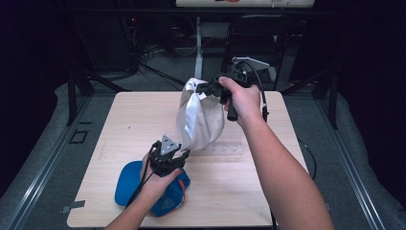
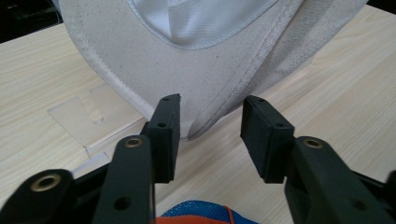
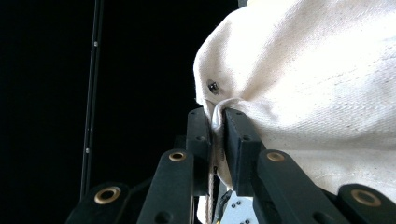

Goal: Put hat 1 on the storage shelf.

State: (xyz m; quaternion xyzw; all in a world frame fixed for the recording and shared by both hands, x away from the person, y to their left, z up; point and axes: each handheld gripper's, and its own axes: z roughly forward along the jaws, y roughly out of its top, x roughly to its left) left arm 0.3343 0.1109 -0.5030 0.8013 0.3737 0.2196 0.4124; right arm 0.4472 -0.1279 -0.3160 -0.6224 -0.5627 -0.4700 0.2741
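Pale wood table stands on grey floor amid dark surroundings.

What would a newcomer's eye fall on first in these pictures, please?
Probably the off-white fabric cap hanging over the middle of the pale wooden table, pinched at its top edge by the right gripper. Below it, the left gripper stands with its jaws apart, either side of the cap's lowest edge. A blue and orange cap lies under the left hand, near the front edge.

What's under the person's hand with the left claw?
A blue cap with orange trim lies on the table under that hand. The hand and left claw cover its middle, so its front can't be seen.
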